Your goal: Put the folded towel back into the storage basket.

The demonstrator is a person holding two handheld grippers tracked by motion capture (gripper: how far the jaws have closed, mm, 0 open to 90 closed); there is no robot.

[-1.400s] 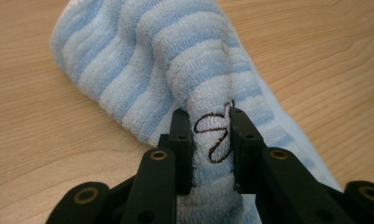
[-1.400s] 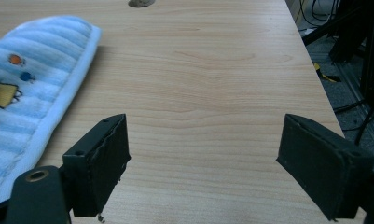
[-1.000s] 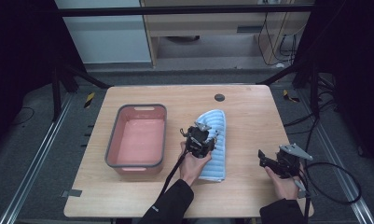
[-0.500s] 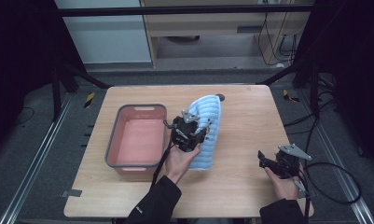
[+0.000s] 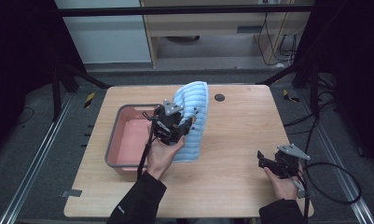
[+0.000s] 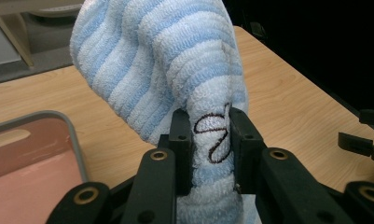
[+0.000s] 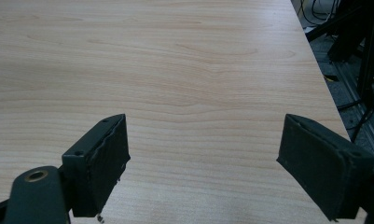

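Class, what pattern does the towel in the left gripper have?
The towel has light blue and white stripes, clearest in the left gripper view.

Blue-and-white striped towel (image 5: 192, 122) — bunched, lifted above the table

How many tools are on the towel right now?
1. The left tool is clamped on a fold of the striped towel, held up beside the pink tub. The right tool sits open near the table's right edge.

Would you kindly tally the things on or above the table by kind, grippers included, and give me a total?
Striped blue towel: 1
Pink tub: 1
Grippers: 2, the left gripper clamped on the towel and the right gripper open over the table
Total: 4
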